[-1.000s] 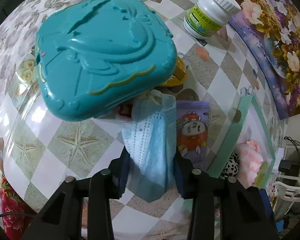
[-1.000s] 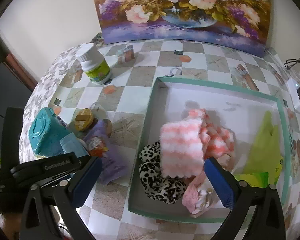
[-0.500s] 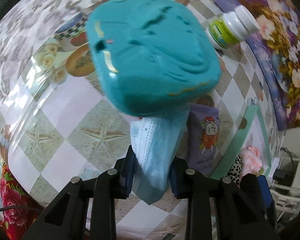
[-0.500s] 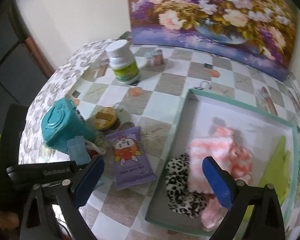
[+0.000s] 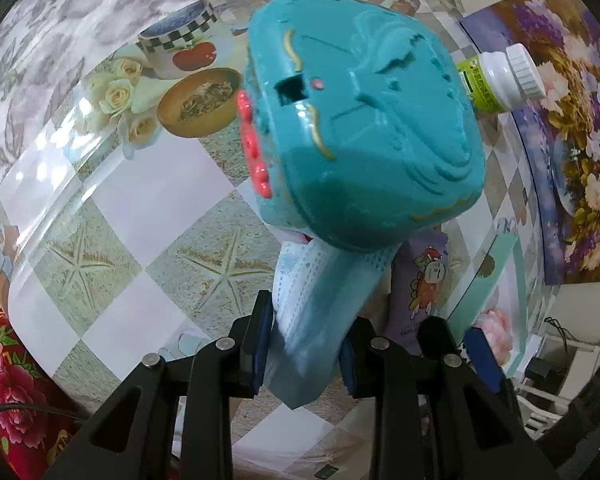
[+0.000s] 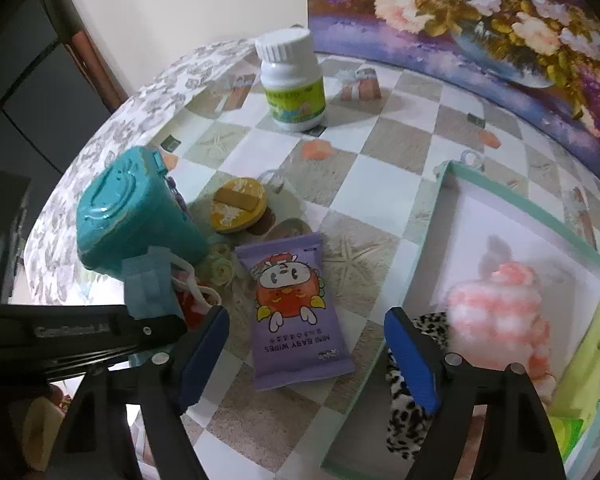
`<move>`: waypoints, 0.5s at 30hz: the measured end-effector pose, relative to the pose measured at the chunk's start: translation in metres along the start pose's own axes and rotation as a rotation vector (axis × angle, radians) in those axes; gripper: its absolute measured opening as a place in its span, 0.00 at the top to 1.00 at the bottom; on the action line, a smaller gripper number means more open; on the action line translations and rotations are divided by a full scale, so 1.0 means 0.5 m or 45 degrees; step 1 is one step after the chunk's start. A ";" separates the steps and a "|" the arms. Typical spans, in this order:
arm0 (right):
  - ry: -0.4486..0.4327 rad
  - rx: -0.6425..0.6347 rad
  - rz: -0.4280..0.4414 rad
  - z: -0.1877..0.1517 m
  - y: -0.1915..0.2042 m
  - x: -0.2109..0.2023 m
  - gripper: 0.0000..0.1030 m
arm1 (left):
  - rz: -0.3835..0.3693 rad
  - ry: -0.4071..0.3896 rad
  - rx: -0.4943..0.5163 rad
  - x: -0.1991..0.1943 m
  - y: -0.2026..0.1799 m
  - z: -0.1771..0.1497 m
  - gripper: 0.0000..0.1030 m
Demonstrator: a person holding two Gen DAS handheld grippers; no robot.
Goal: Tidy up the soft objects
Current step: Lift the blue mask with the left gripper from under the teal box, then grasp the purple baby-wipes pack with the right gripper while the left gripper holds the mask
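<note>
My left gripper [image 5: 304, 344] is shut on a light blue face mask [image 5: 320, 300], whose far end lies under a teal plastic case [image 5: 364, 120]. The mask [image 6: 150, 288] and the tilted case [image 6: 128, 216] also show at the left of the right wrist view. My right gripper [image 6: 306, 352] is open and empty, above a purple pack of baby wipes [image 6: 296, 312]. A white tray with a green rim [image 6: 428, 276] at the right holds a pink striped fluffy cloth [image 6: 500, 312], a leopard-print piece [image 6: 408, 412] and a green item [image 6: 584, 364].
A white pill bottle [image 6: 292, 80] stands at the back of the checkered table. A round yellow object [image 6: 238, 204] lies beside the teal case. A flower painting [image 6: 480, 28] leans along the back. The table edge curves at the left.
My left gripper pulled the mask back and left; the teal case tipped up further on it. My right gripper moved left, from over the tray to over the purple wipes pack.
</note>
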State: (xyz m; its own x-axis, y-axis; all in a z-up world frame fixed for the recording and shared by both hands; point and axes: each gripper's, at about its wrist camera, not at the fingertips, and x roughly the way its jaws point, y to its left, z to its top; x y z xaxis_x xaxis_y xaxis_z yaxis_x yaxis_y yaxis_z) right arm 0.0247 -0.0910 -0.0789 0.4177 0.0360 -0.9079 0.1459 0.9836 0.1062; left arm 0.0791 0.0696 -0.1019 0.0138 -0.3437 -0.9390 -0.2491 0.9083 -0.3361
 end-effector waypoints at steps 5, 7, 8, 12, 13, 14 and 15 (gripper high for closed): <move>0.027 -0.038 -0.010 0.003 0.014 0.020 0.21 | -0.014 0.011 -0.027 0.003 0.018 0.007 0.70; 0.040 -0.054 -0.024 0.003 0.019 0.029 0.22 | -0.021 0.016 -0.038 0.005 0.024 0.009 0.70; 0.045 -0.055 -0.025 0.003 0.020 0.033 0.22 | -0.021 0.017 -0.041 0.004 0.027 0.010 0.70; 0.056 -0.067 -0.040 0.002 0.022 0.046 0.24 | -0.022 0.019 -0.048 0.006 0.033 0.011 0.70; 0.059 -0.074 -0.043 0.002 0.024 0.048 0.24 | -0.021 0.019 -0.050 0.006 0.036 0.011 0.70; 0.060 -0.077 -0.044 0.002 0.026 0.049 0.24 | -0.020 0.018 -0.052 0.010 0.036 0.008 0.70; 0.064 -0.084 -0.042 0.001 0.030 0.053 0.24 | -0.020 0.018 -0.053 0.012 0.038 0.007 0.70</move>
State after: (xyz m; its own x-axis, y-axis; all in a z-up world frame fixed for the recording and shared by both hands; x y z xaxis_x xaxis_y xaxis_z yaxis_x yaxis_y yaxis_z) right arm 0.0382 -0.0754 -0.1010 0.3676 0.0107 -0.9299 0.0984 0.9939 0.0503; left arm 0.0778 0.0855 -0.1143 0.0044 -0.3612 -0.9325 -0.2892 0.8922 -0.3469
